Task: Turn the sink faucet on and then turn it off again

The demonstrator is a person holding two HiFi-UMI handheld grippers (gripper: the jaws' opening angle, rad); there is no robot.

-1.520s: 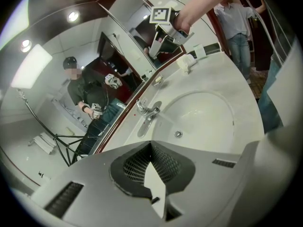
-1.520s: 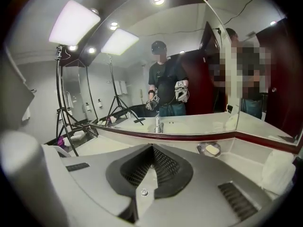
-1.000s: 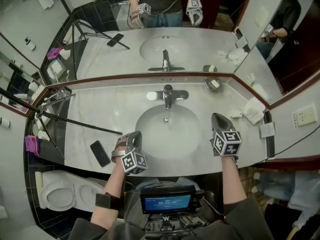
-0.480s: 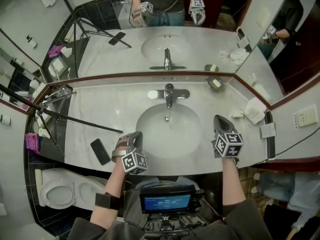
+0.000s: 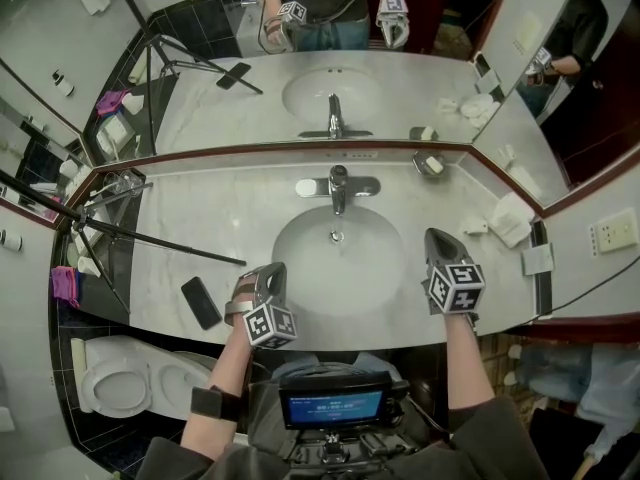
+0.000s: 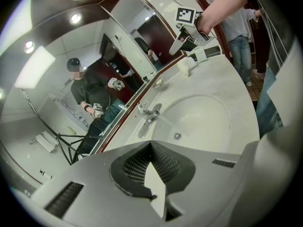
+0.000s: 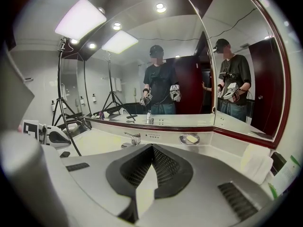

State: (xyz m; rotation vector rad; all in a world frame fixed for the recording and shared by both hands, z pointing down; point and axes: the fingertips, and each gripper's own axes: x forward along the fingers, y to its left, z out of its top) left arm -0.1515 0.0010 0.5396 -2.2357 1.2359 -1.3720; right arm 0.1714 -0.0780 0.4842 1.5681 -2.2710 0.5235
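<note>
The chrome faucet (image 5: 337,186) stands at the back of the oval white sink (image 5: 300,268), its lever pointing toward me. Both grippers hover over the counter's front edge, well short of the faucet. My left gripper (image 5: 270,270) is at the basin's left rim, shut and holding nothing. My right gripper (image 5: 433,235) is at the basin's right rim, also shut and empty. The left gripper view looks across the basin (image 6: 208,122) to the faucet (image 6: 149,115) and the right gripper (image 6: 187,30). In the right gripper view the faucet (image 7: 132,137) is straight ahead. I cannot tell whether water runs.
A black phone (image 5: 200,305) lies on the marble counter (image 5: 200,218) left of the left gripper. A tripod leg (image 5: 150,243) crosses the counter's left part. A soap dish (image 5: 430,165) sits back right, folded towels (image 5: 508,220) further right. Mirrors back the counter.
</note>
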